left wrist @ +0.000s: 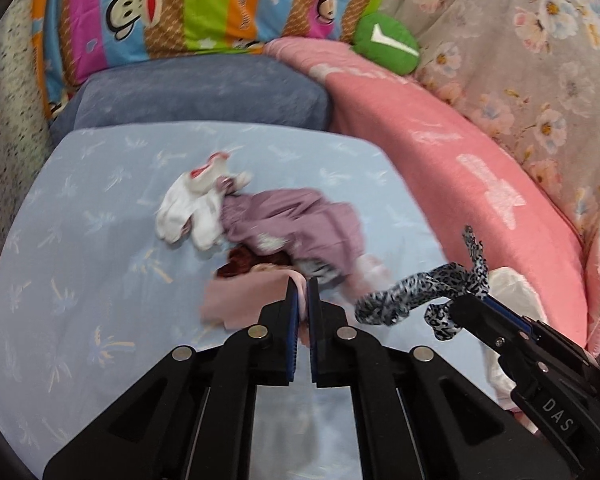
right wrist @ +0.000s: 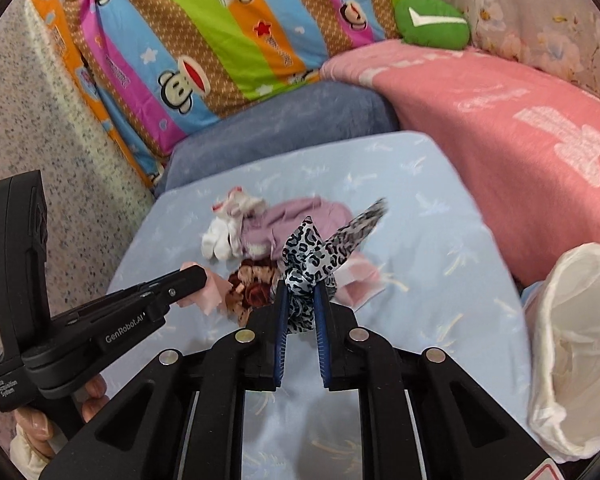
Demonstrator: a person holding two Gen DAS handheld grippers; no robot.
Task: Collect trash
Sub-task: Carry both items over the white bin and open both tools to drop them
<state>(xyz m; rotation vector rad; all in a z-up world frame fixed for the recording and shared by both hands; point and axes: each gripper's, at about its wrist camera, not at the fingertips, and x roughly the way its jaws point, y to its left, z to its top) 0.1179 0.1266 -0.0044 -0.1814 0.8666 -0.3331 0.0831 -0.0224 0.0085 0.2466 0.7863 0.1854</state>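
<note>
Left gripper point(left wrist: 303, 284): I am pinching a pink cloth point(left wrist: 236, 300) at its edge, jaws nearly pressed together.
Right gripper point(right wrist: 300, 292): I am clamping a leopard-print scarf point(right wrist: 312, 256).
Doing it well: I am keeping both grips firm, lifting clear of the pile.
Bag point(right wrist: 580, 340): lying to my right, near the scarf.

pale blue bed sheet point(left wrist: 100, 208), pink blanket point(left wrist: 440, 132), striped pillow point(right wrist: 204, 40)

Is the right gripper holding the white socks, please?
No, the right gripper is clamped on a leopard-print cloth, while the white socks lie on the bed.
</note>
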